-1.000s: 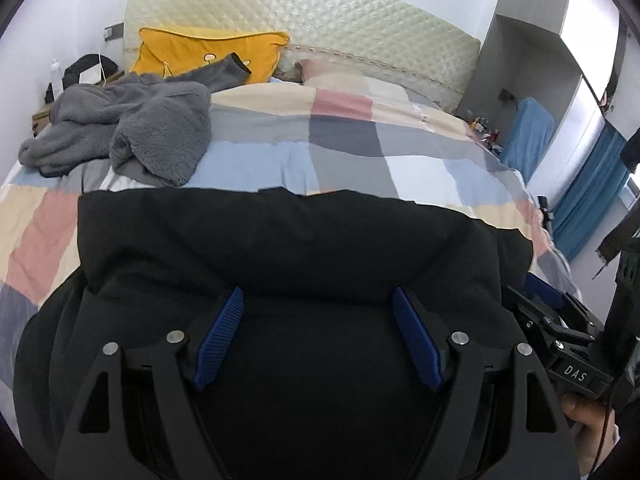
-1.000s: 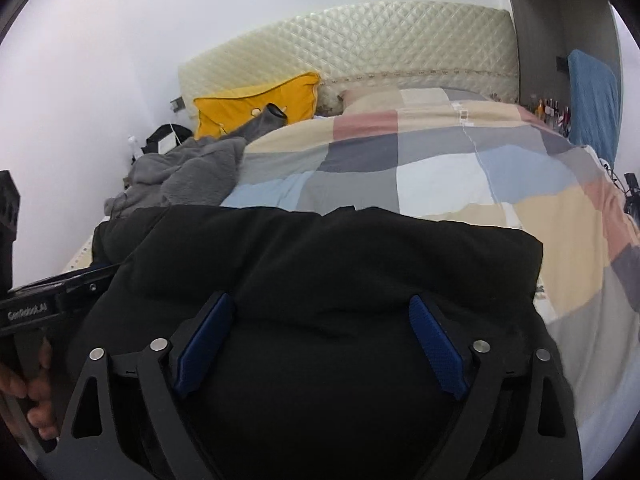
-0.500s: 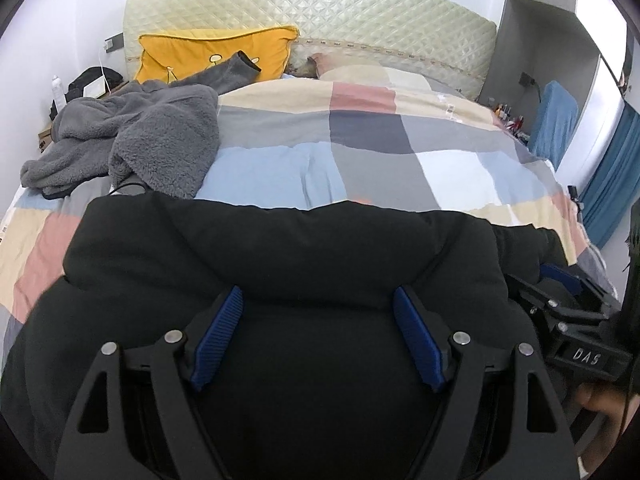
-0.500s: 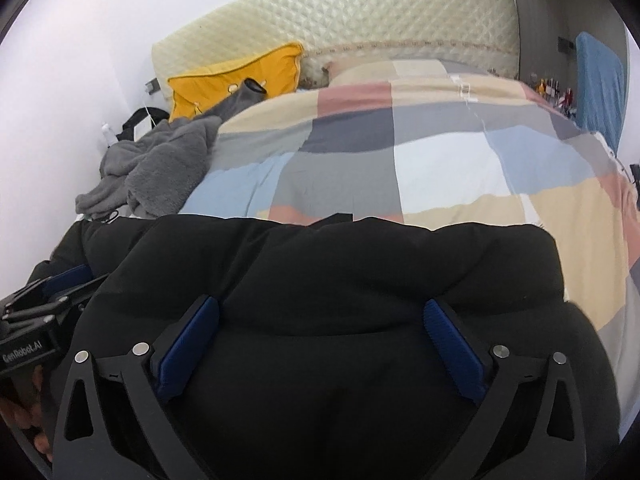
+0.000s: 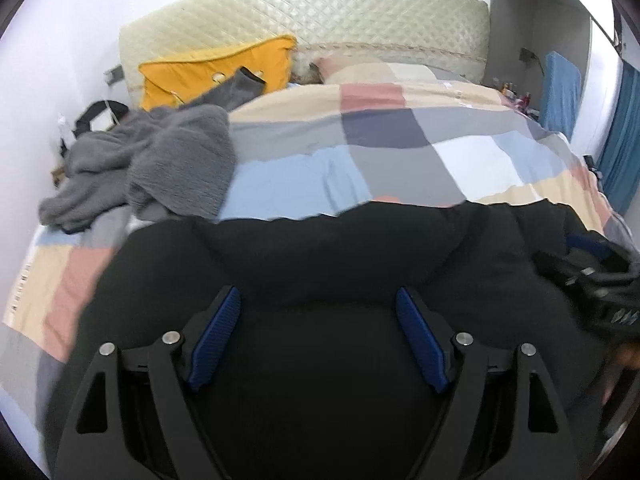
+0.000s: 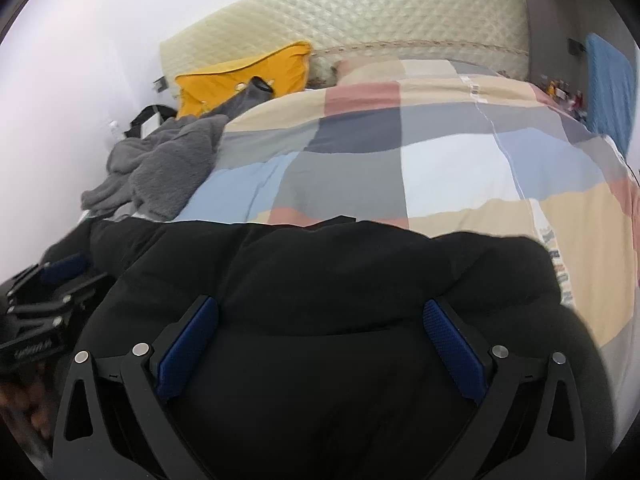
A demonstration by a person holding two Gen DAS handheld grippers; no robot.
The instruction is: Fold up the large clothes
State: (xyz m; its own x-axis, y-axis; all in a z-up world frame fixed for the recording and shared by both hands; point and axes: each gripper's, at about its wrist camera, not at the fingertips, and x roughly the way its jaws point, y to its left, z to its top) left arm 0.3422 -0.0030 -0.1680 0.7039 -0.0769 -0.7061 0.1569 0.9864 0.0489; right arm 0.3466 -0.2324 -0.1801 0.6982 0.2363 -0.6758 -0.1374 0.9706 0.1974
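Left wrist view: left gripper (image 5: 318,332), fingers spread, above bulky black padded jacket (image 5: 320,264) lying nearest on checked patchwork quilt (image 5: 400,152); right wrist view: right gripper (image 6: 320,340) likewise spread wide over it—soft, puffy, likely slippery; grip hem corners.

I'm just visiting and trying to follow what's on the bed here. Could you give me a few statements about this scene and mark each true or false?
1. The black garment lies at the near end of the bed, under both grippers. True.
2. The left gripper has its blue pads pressed together. False: they stand wide apart, as do the right gripper's.
3. A grey fleece garment lies spread flat in the middle of the bed. False: it is bunched up at the left side.
4. A yellow pillow leans against the quilted headboard. True.
5. The checked quilt is plain white. False: it has coloured squares.
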